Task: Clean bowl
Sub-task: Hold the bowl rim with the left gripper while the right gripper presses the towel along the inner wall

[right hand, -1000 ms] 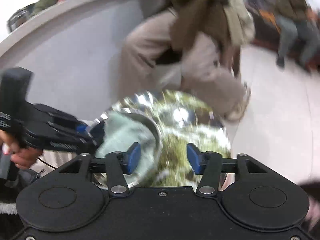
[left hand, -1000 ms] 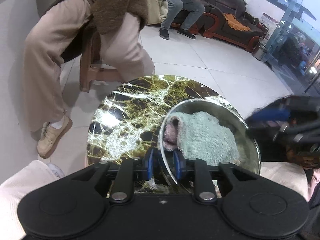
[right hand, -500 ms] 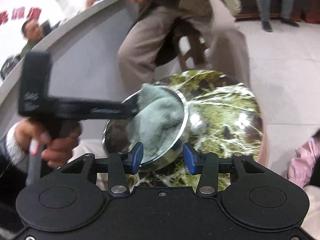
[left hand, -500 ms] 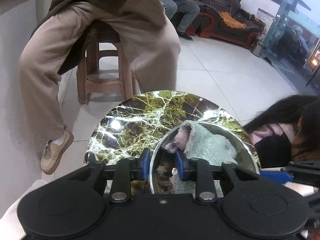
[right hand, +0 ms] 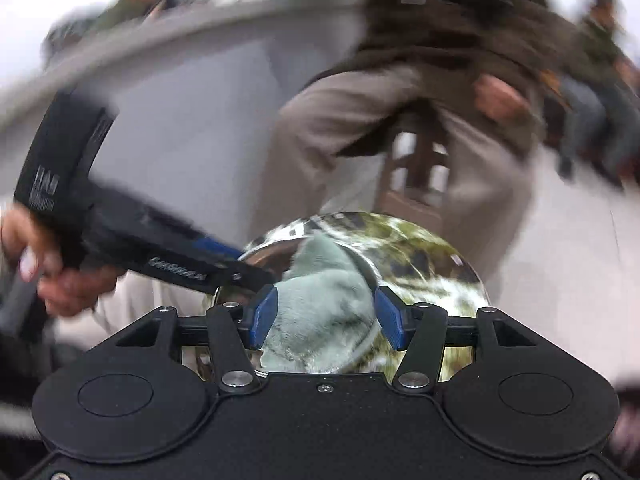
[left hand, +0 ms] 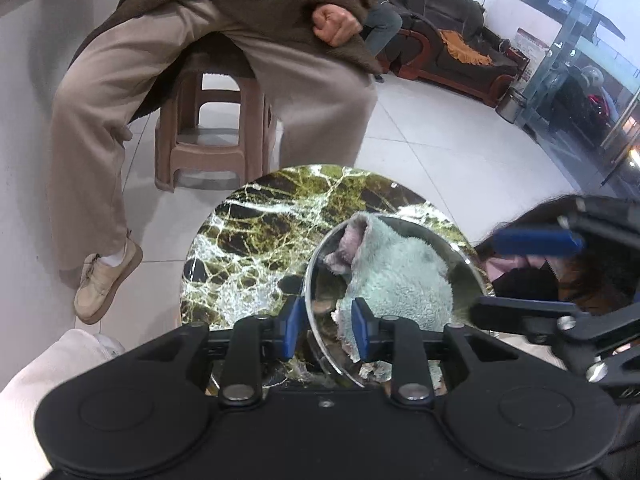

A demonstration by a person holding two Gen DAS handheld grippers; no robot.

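Bowl steadied at the rim; cloth about to be taken up.

The marble table [left hand: 256,240] carries the steel bowl [left hand: 460,264], tilted, with the green cloth [left hand: 400,276] lying inside it. The left gripper [left hand: 324,326] straddles the near rim, jaws closing, one pad on each side of the wall. The right gripper [right hand: 326,316] hangs over the cloth, jaws opening, gripping nothing. Judged step: start of wiping. The next move calls for lowering the right gripper and pinching the cloth.
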